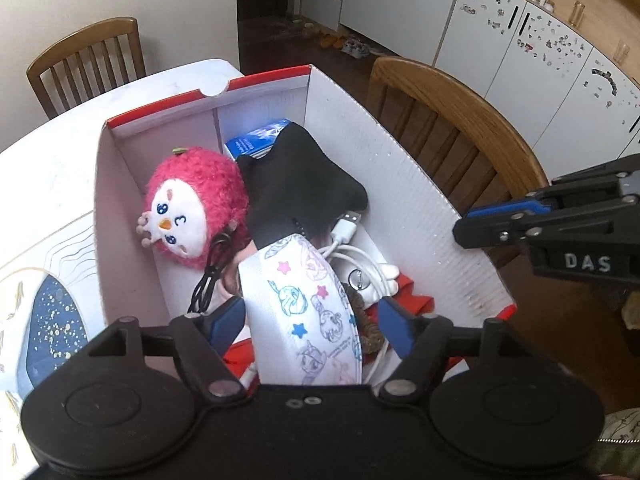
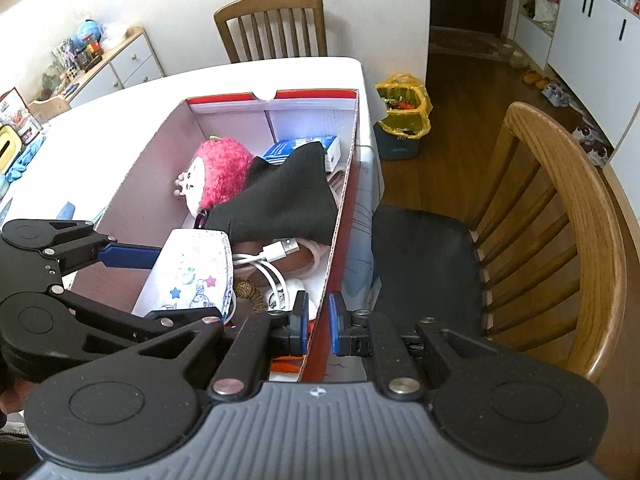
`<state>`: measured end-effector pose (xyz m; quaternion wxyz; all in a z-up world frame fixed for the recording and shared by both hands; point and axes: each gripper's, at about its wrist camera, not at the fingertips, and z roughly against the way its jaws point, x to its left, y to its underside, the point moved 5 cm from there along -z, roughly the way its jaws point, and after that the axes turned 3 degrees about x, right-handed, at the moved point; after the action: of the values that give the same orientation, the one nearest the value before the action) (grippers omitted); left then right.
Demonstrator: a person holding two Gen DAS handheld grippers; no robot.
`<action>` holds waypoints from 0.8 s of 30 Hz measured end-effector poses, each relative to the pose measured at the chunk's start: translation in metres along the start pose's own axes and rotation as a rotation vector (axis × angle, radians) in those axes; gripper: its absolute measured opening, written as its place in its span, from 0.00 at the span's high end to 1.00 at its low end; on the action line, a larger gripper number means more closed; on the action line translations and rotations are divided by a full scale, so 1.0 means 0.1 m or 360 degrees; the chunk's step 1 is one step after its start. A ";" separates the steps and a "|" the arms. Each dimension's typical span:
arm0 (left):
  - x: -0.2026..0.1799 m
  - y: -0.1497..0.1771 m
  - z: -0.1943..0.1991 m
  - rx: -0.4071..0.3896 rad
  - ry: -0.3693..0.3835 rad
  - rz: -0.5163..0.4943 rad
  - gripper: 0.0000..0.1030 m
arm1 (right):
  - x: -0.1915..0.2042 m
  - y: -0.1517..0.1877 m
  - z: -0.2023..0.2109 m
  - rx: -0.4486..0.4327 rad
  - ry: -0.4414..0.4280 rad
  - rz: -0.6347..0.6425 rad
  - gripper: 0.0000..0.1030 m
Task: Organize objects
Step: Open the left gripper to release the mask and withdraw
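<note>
Box [image 2: 344, 216] on table [image 1: 60, 152] | left gripper [image 1: 312, 320] spread wide around patterned mask [image 1: 304, 308] | right gripper [image 2: 318, 320] narrowly pinching box wall | plush toy [image 1: 192, 208] at 11 o'clock

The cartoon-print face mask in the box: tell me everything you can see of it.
The face mask is white, soft-looking fabric printed with outline ponies and pink and blue stars. It arches up over the near end of the box, between the spread blue fingers of the left tool; contact isn't clear. Its far edge meets the black cloth; the white USB cable lies beside it.
</note>
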<state>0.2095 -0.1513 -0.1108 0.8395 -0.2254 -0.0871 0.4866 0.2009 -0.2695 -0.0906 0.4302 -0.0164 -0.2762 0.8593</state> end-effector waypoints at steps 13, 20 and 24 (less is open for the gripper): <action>0.20 0.20 0.44 -0.0174 0.0082 0.0053 0.19 | 0.22 0.12 0.35 -0.0186 0.0040 -0.0086 0.89; 0.29 0.35 0.72 -0.0276 0.0078 0.0062 0.07 | 0.50 0.24 0.57 -0.0324 0.0094 -0.0098 0.89; 0.36 0.42 0.85 -0.0320 0.0089 0.0097 0.02 | 0.62 0.31 0.66 -0.0400 0.0123 -0.0137 0.89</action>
<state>0.1638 -0.0780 -0.0584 0.7995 -0.3246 -0.1052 0.4943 0.1216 -0.2691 -0.0370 0.4716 -0.0913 -0.3652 0.7974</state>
